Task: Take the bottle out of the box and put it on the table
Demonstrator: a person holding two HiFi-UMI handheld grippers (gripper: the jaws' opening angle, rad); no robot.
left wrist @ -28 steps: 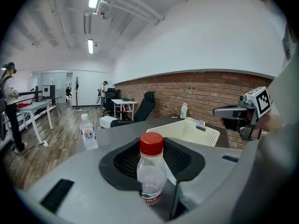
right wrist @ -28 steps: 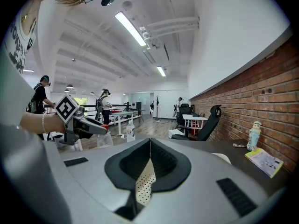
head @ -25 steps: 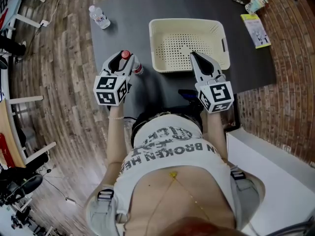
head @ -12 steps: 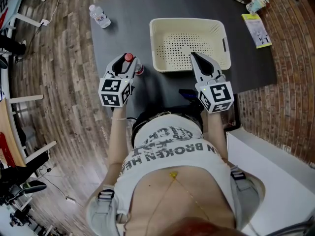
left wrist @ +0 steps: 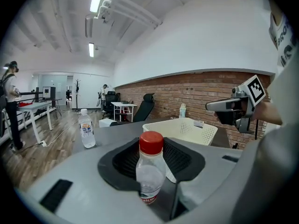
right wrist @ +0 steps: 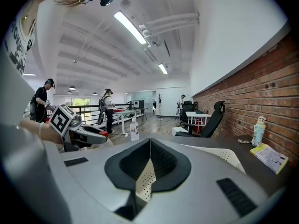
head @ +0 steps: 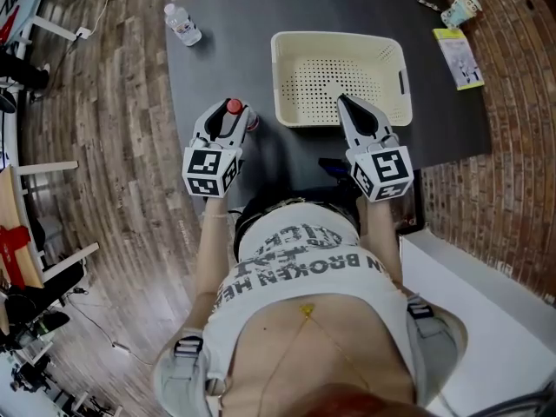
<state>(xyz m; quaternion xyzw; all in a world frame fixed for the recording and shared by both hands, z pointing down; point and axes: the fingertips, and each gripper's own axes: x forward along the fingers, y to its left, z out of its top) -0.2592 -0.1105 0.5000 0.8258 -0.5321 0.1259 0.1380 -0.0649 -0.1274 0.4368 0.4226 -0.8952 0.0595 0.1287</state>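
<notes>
The clear plastic bottle with red cap (left wrist: 150,169) is clamped upright in the left gripper (head: 226,118), over the dark grey table (head: 234,42), left of the cream perforated plastic box (head: 382,45). The right gripper (head: 344,102) is closed, empty, at the box's near rim.

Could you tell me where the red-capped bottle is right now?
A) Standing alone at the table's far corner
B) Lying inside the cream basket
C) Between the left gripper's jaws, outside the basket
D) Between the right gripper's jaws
C: the left gripper view shows the red-capped bottle upright between the jaws of the left gripper, and the head view shows it left of the basket, which holds nothing.
</notes>
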